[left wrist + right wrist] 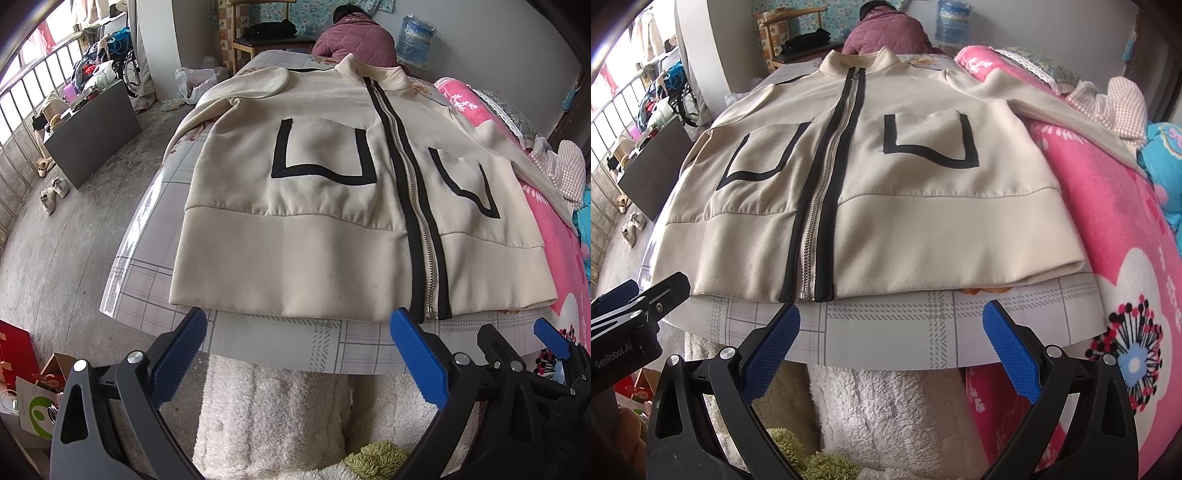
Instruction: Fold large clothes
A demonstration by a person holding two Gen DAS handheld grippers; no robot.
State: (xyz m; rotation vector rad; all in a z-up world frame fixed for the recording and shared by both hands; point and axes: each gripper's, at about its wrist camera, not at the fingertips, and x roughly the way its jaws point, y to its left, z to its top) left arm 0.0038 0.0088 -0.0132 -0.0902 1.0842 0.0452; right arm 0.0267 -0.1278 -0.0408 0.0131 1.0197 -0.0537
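A cream zip-up jacket [325, 206] with black trim and two black-outlined pockets lies flat, front up, on a table with a grey plaid cover [258, 332]. Its hem faces me and its collar points away. Its left sleeve is folded across the shoulder; the right sleeve trails onto pink bedding. My left gripper [299, 354] hovers open just short of the hem, left of the zip. My right gripper [892, 339] is open too, below the hem right of the zip [812, 236], over the table's near edge. Both hold nothing. The jacket [923, 206] fills the right wrist view.
A pink flowered blanket [1126, 258] borders the table on the right. A person in a maroon quilted coat [354, 40] sits beyond the collar. A dark cabinet [92, 129], shoes and clutter stand on the concrete floor at left. Fluffy white fabric [273, 417] lies below the grippers.
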